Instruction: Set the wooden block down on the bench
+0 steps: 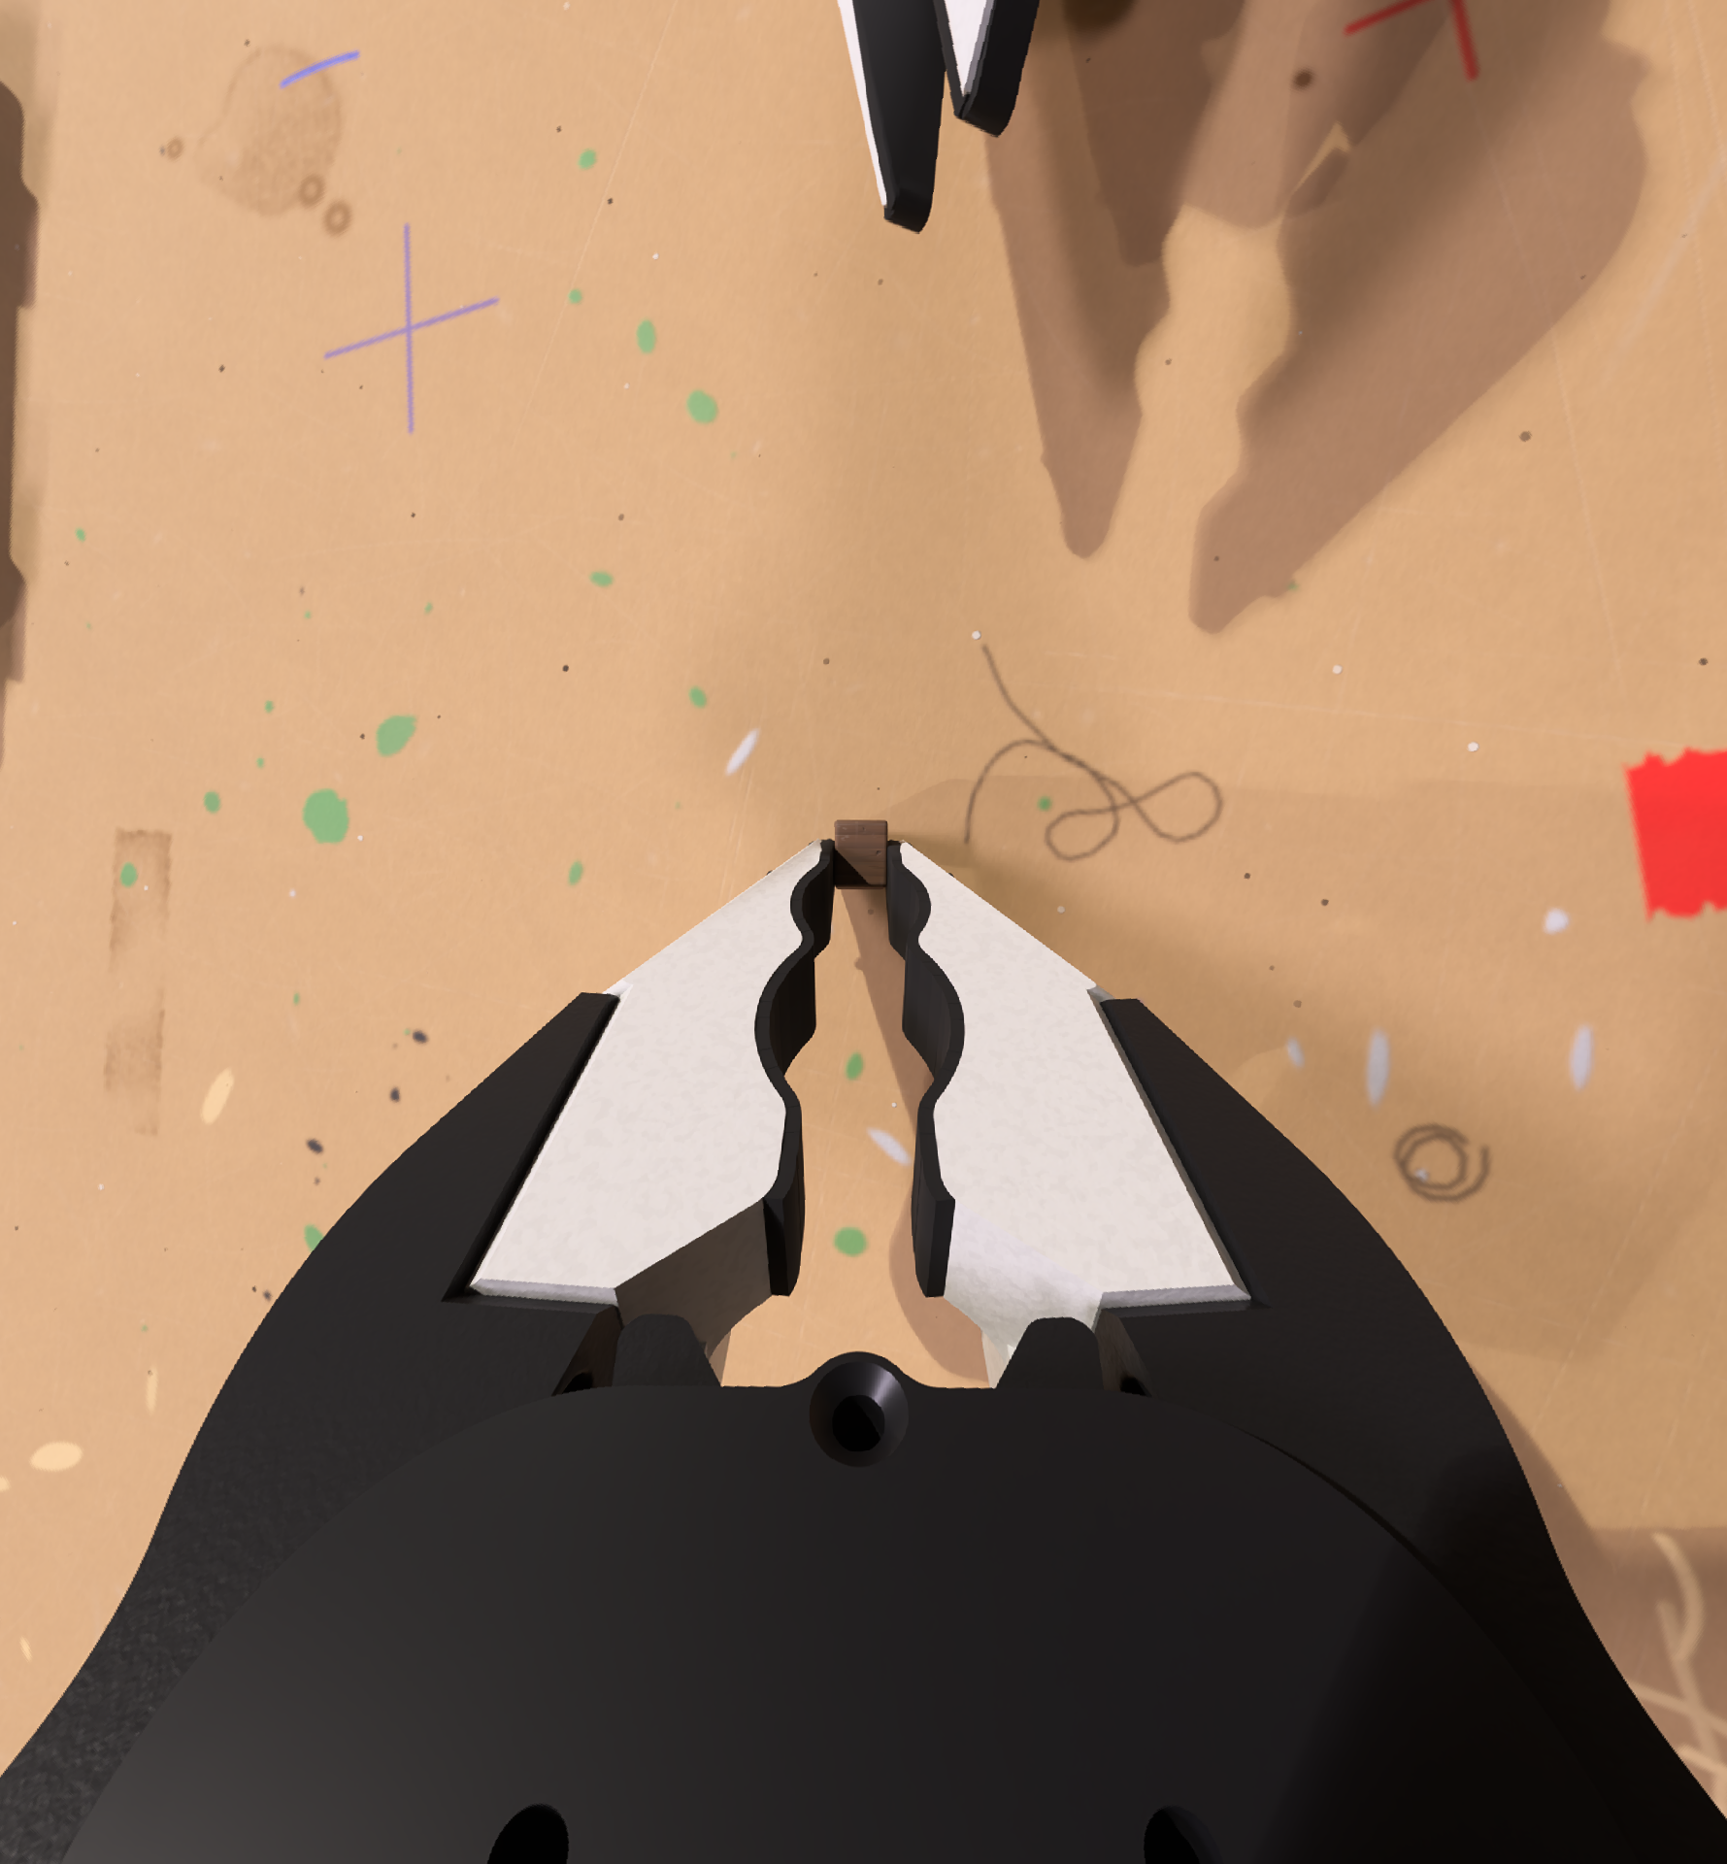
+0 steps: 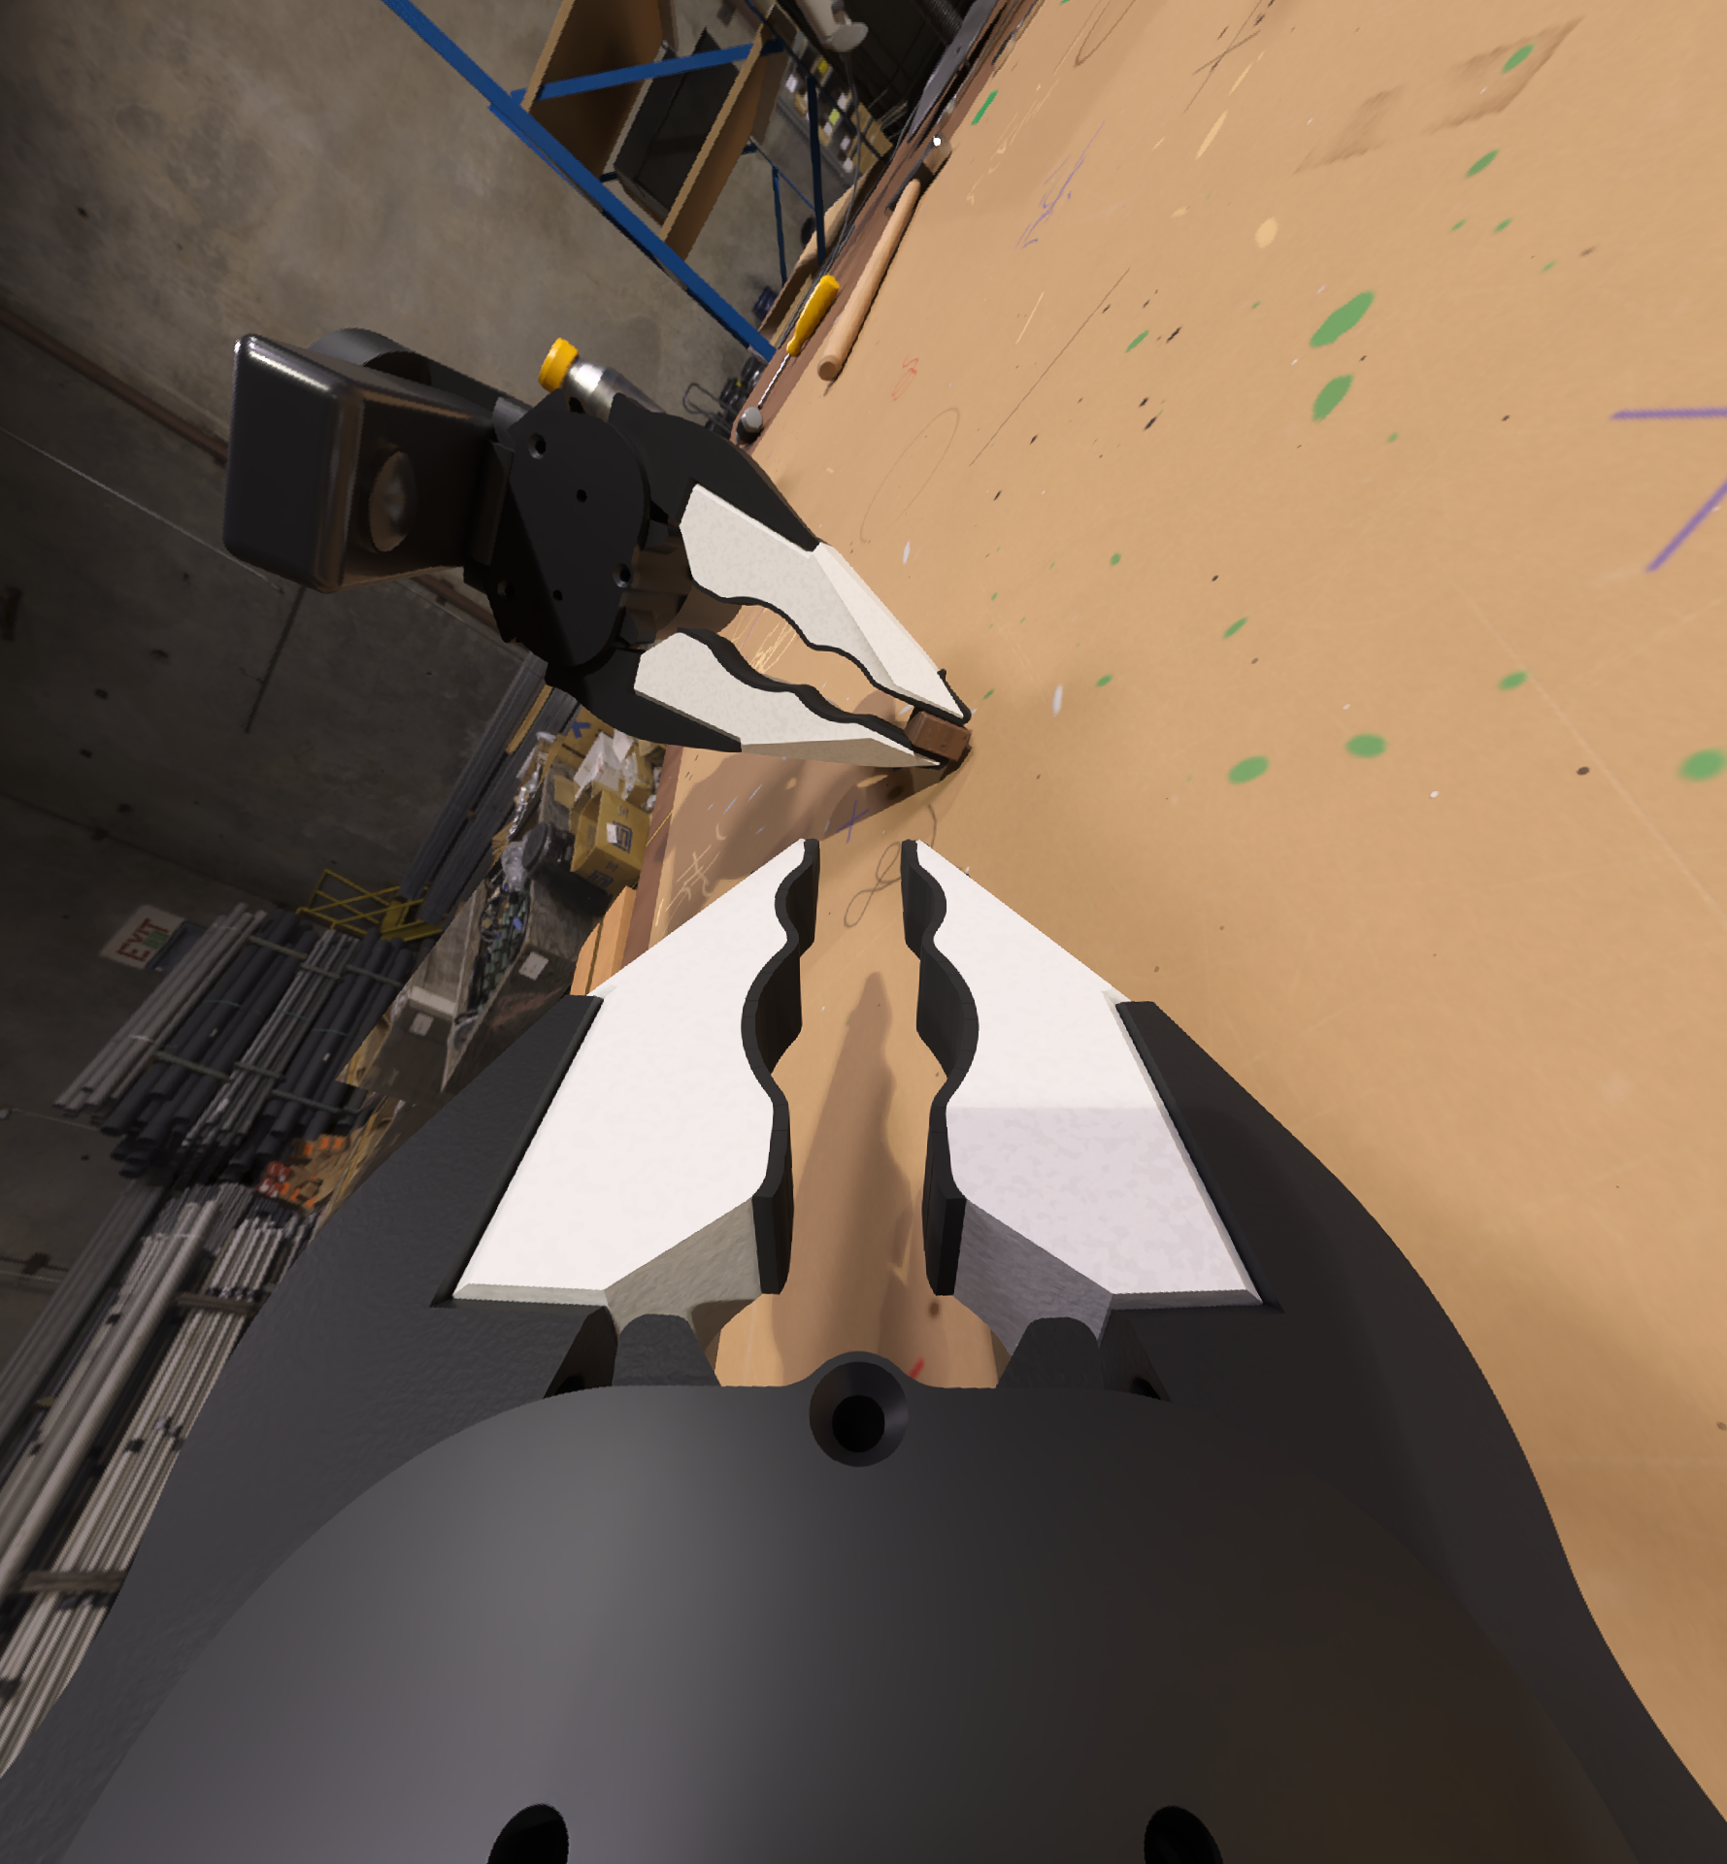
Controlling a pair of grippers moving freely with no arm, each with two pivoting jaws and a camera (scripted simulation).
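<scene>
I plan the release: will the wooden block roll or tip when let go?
Probably neither. The block looks squat and flat-faced, so rolling is unlikely. It looks stiff, pinched at the left gripper's tips, and seems at or near the bench, so it has little room to topple.

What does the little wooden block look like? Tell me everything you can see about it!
The wooden block is a tiny brown cube, darker on one face, with wood-like grain. The left gripper pinches it between its two fingertips. In the right wrist view it sits at the bench surface, apparently touching it, beside a pencil squiggle.
</scene>
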